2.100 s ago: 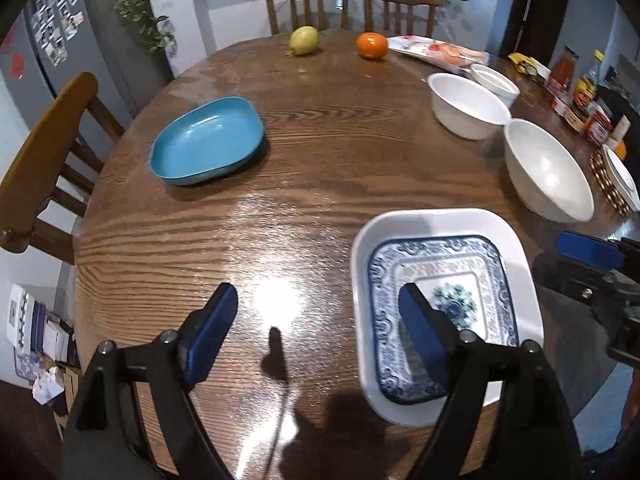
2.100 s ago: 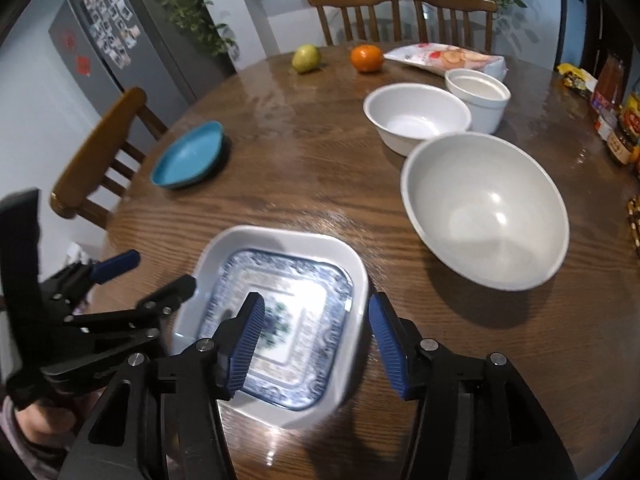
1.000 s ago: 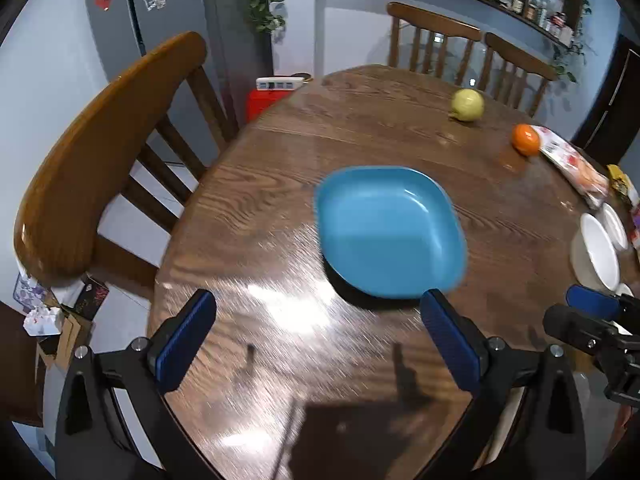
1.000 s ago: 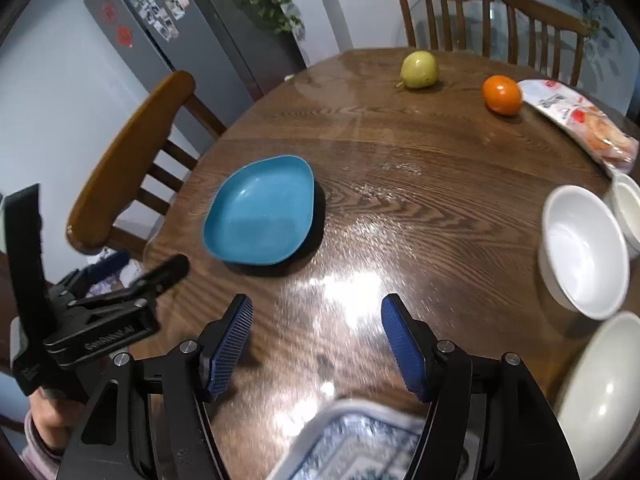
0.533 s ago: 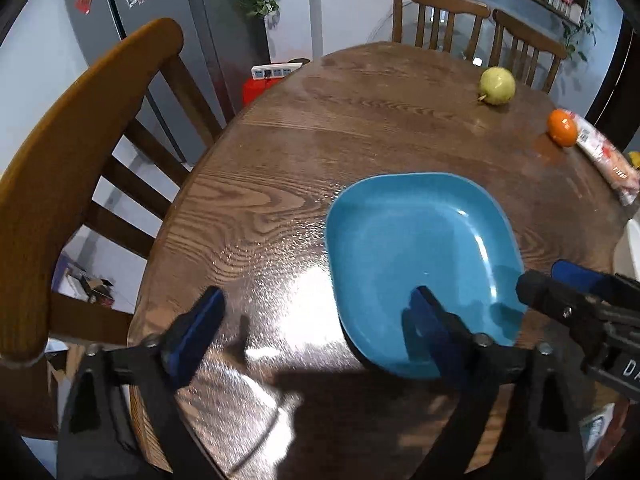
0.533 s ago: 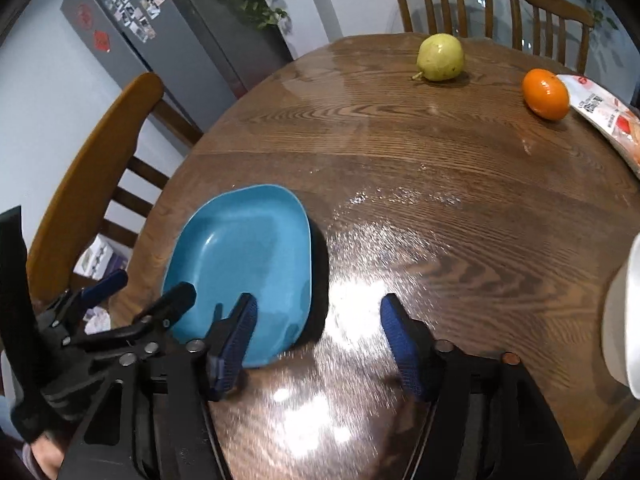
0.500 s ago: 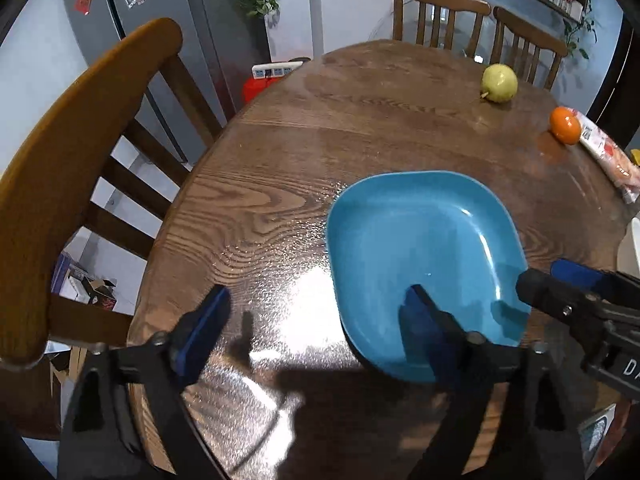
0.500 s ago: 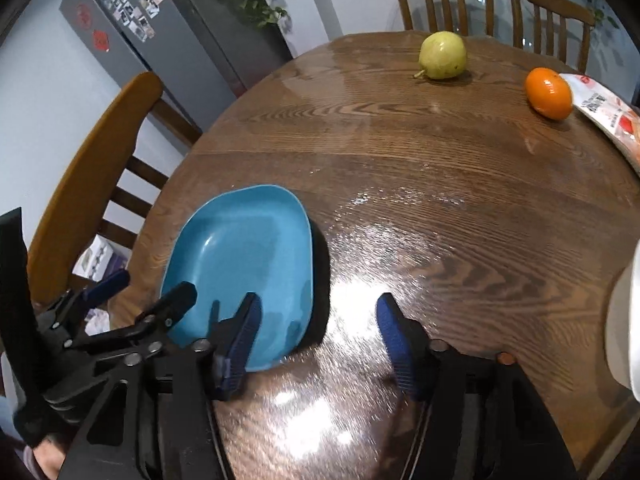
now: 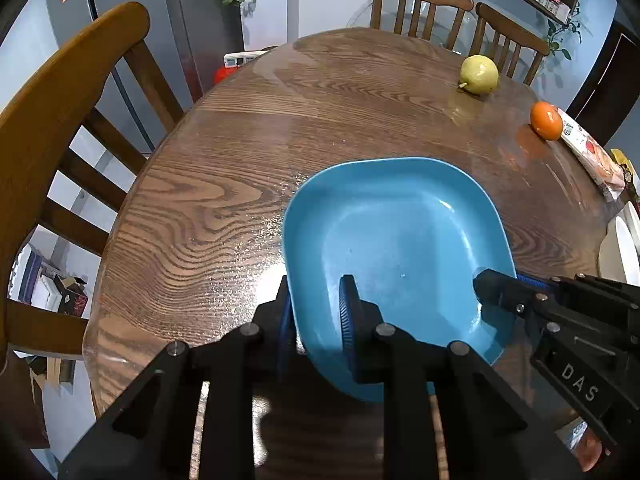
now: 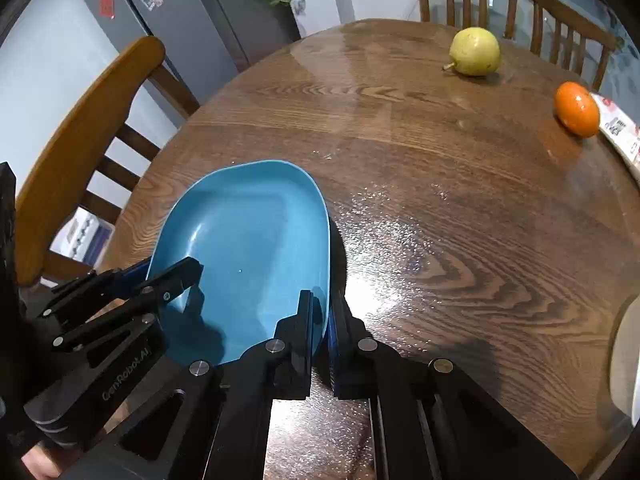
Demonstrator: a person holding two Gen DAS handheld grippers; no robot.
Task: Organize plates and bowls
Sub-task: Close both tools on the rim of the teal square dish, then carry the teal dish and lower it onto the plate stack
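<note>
A blue plate (image 9: 400,240) (image 10: 248,232) with rounded corners lies on the round wooden table (image 9: 240,168). My left gripper (image 9: 316,316) straddles its near left rim. Its jaws are closing, one pad outside the wall and one inside, pressing the rim. In the right wrist view the left gripper (image 10: 168,276) reaches in from the left. My right gripper (image 10: 322,320) is shut on the plate's near right rim, with the thin edge pinched between its blue pads. The left wrist view shows the right gripper (image 9: 496,284) at the plate's right side.
A pear (image 9: 479,74), an orange (image 9: 546,120) and a snack packet (image 9: 592,156) lie at the far right of the table. A white bowl (image 9: 618,252) shows at the right edge. A wooden chair (image 9: 60,120) stands by the table's left edge.
Both grippers have come down over the blue plate and closed on opposite sides of its rim. Half a second ago both stood open around the rim.
</note>
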